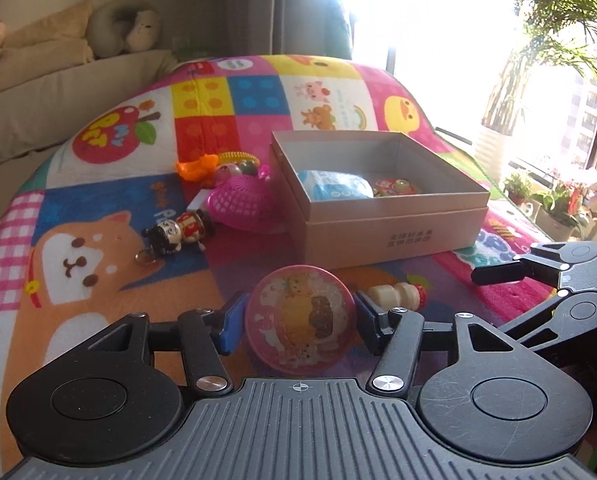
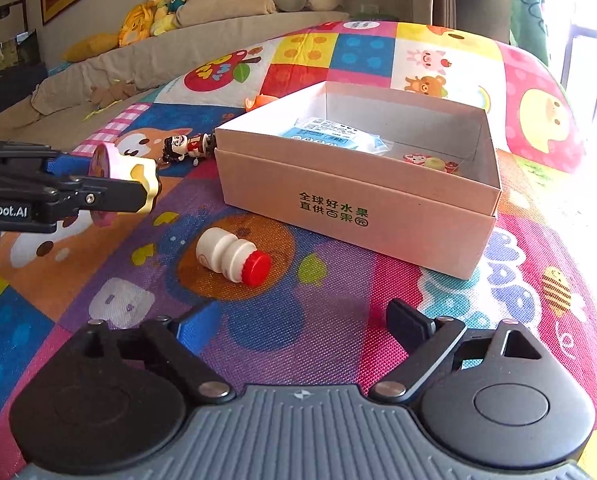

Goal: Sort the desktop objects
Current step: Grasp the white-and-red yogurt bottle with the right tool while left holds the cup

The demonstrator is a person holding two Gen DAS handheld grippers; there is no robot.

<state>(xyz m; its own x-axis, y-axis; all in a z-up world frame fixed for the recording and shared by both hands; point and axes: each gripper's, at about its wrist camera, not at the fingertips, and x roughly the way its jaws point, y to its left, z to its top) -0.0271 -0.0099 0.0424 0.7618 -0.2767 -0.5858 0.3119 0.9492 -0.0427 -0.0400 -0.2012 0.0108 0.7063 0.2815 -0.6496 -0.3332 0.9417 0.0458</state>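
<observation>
Colourful play mat [image 2: 338, 312] under both tools. Left gripper [image 1: 300, 320] pinching pink round toy [image 1: 300, 318] by its rim (rigid, light, slick plastic). Right gripper [image 2: 298, 324] spread, empty. Small bottle [image 2: 232, 256] at eleven o'clock; box [image 2: 358, 200] at one.

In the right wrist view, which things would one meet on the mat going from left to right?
left gripper holding the pink disc → doll keychain → small white bottle with red cap → open cardboard box
</observation>
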